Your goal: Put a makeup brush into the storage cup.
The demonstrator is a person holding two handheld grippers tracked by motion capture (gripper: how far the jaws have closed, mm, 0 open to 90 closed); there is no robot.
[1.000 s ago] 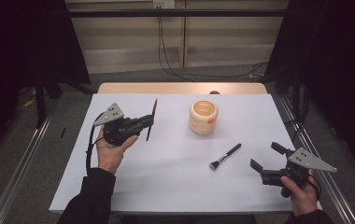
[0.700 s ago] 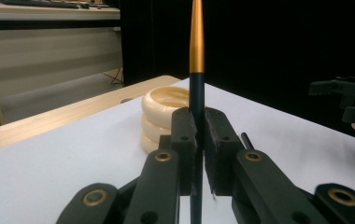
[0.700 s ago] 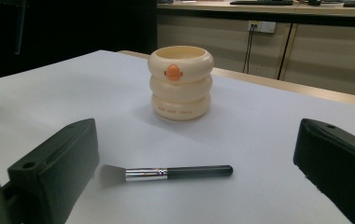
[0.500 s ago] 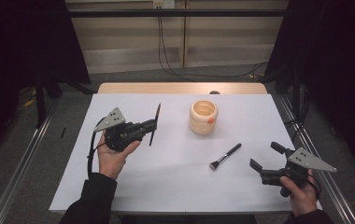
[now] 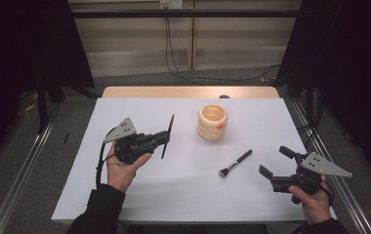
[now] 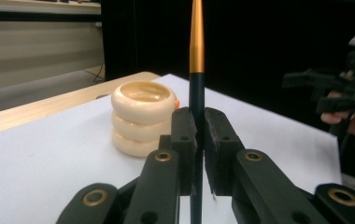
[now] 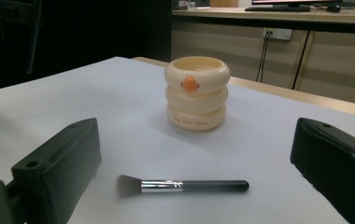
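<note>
Left tool (image 5: 161, 141), seen from the high view, is held in the person's left hand (image 5: 122, 170) above the left half of the white surface (image 5: 183, 204), its jaws pressed together on a slim dark brush handle (image 5: 168, 136) that crosses them, the far end pointing away from the person. Right tool (image 5: 276, 163) sits low at the near right corner in the right hand (image 5: 313, 200), jaws spread with nothing between them. A cream ringed holder (image 5: 213, 122) stands upright near the middle of the surface, toward the far side. A makeup brush (image 5: 236, 163) lies flat between the holder and the right tool, bristles toward the person, touching neither.

From the left gripper view, both black jaws pinch the handle (image 6: 196, 93), which rises upright with an orange-gold upper section. The holder (image 6: 142, 116) stands beyond the jaws to the left.

From the right gripper view, the two jaws stand wide apart at the bottom corners. The makeup brush (image 7: 185, 185) lies on the surface between them, bristles at the left. The holder (image 7: 197, 92) stands behind it, an orange dot on its top ring.
</note>
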